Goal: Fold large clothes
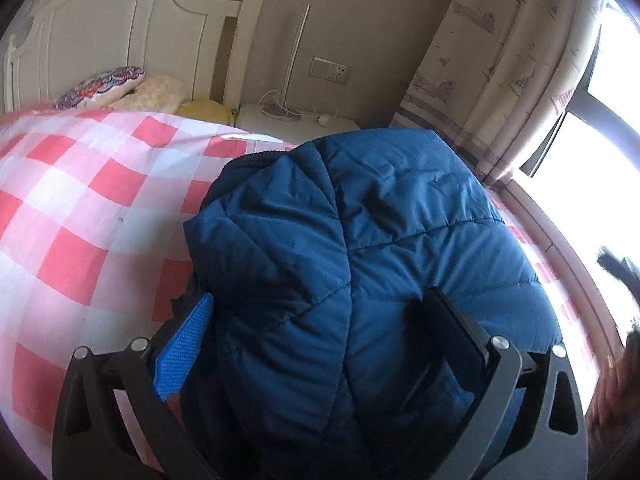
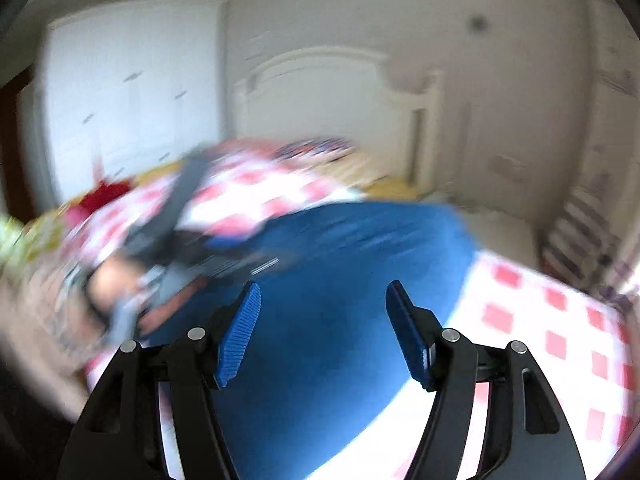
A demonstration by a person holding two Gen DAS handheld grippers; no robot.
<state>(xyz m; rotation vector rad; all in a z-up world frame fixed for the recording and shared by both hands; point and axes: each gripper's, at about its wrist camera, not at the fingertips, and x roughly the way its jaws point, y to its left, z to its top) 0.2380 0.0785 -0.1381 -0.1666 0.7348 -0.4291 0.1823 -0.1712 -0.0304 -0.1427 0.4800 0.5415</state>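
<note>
Left claw (image 1: 320,316) grips a thick fold of the blue jacket (image 1: 360,220), which runs toward the frame's upper right. Right claw (image 2: 322,312) hangs wide, empty, directly above the jacket on the bed (image 1: 80,200).

- Quilted puffer jacket (image 1: 360,248): deep blue, stitched in diagonal and cross seams.
- Cotton bed sheet (image 1: 80,200): coral-red and white check.
- Carved wooden headboard (image 1: 120,32): cream white.
- Embroidered cushion (image 1: 100,86): pale ground with red and blue scallop pattern.
- Window curtain (image 1: 500,60): beige with faded grey print, striped at the hem.
- Left gripper (image 1: 316,336): black frame, textured blue pad.
- Right gripper (image 2: 324,332): black, ribbed blue pads.
- Bundle (image 2: 104,196) at the far bed edge: red, possibly cloth; blurred.
</note>
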